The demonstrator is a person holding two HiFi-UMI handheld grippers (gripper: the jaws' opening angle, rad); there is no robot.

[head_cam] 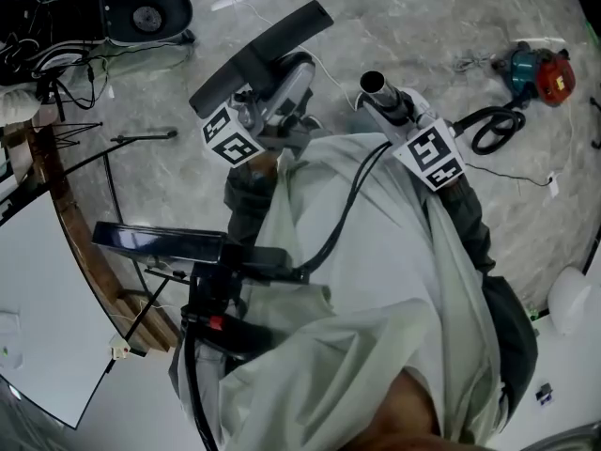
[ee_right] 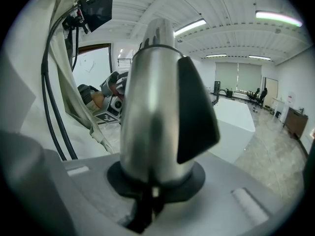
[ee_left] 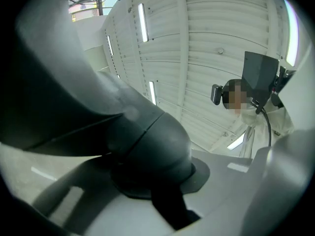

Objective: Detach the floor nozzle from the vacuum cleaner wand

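My left gripper (head_cam: 285,100) pinches the nozzle (head_cam: 263,47) by its neck, my right gripper (head_cam: 402,113) clamps the wand (head_cam: 383,96), and they look parted, so lowering the nozzle to the floor (head_cam: 441,26) seems next.

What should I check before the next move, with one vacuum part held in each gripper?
1. Left gripper shut on the neck of the floor nozzle: ok.
2. Right gripper shut on the silver wand: ok.
3. Nozzle off the wand: ok. The head view shows the wand's open end free, with a gap between it and the nozzle.
4. Place to lay the nozzle down: ok. The floor ahead is bare; a power tool lies further right.
5. Black cable by the right gripper free of the wand: cannot tell.
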